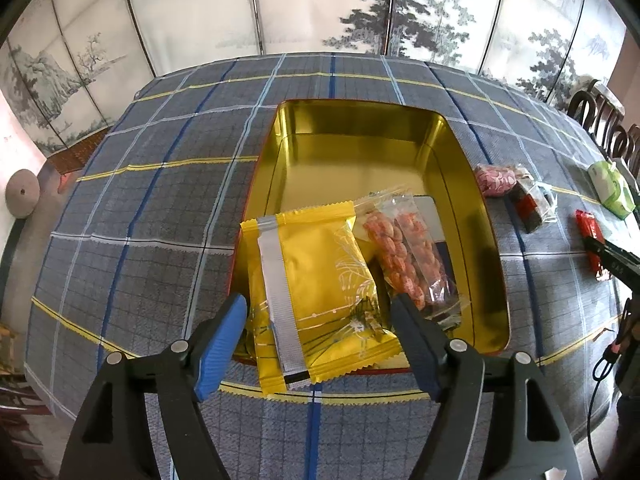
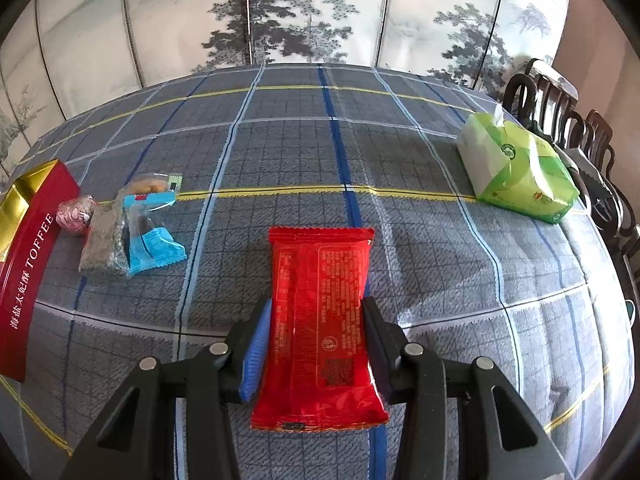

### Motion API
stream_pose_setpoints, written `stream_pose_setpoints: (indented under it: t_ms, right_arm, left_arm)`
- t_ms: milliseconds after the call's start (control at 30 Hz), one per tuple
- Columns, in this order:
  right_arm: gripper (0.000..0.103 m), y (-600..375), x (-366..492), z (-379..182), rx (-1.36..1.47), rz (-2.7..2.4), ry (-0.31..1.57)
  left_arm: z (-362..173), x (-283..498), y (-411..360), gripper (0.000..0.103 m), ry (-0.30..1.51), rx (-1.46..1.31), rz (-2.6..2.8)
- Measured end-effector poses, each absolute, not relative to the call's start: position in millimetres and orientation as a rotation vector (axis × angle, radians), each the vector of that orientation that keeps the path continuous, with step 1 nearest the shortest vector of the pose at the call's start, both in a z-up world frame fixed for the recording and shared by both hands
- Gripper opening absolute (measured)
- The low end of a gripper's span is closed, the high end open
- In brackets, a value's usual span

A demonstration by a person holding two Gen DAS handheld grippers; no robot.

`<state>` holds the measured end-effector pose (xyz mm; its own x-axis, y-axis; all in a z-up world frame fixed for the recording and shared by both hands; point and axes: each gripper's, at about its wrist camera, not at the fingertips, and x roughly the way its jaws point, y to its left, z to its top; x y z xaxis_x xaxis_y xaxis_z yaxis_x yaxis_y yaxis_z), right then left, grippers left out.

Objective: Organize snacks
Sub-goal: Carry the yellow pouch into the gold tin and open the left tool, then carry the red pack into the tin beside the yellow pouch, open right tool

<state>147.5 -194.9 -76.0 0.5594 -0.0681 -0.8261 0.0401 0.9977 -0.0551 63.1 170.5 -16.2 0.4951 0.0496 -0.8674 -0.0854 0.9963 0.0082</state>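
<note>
Lying between right tool (image 2: 316,344) fingers, red packet (image 2: 320,320), seemingly gripped

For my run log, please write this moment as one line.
left gripper: open around yellow packet at tin | right gripper: around red packet on table, grip unclear

Painted folding screen (image 2: 312,12) behind plaid-clothed table (image 2: 400,160).

Left wrist camera looks steeply down, close over the gold-lined red toffee tin (image 1: 460,152); right wrist camera faces along the plaid tablecloth (image 2: 400,160). Both catch the tin (image 2: 28,264).
</note>
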Motion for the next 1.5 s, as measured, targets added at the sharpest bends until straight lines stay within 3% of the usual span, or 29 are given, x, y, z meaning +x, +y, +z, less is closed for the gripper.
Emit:
stream_pose_setpoints:
  t_ms: [633, 1500]
  right_arm:
    - [0.044, -130.3, 124.8, -24.2, 0.002, 0.066, 0.892]
    - [0.044, 63.1, 101.9, -14.4, -0.113, 0.414, 0.918]
  left_arm:
    - [7.7, 38.4, 180.6, 0.087, 0.951, -0.096, 0.055]
    - [8.0, -19.6, 256.9, 0.089, 0.928, -0.176, 0.337]
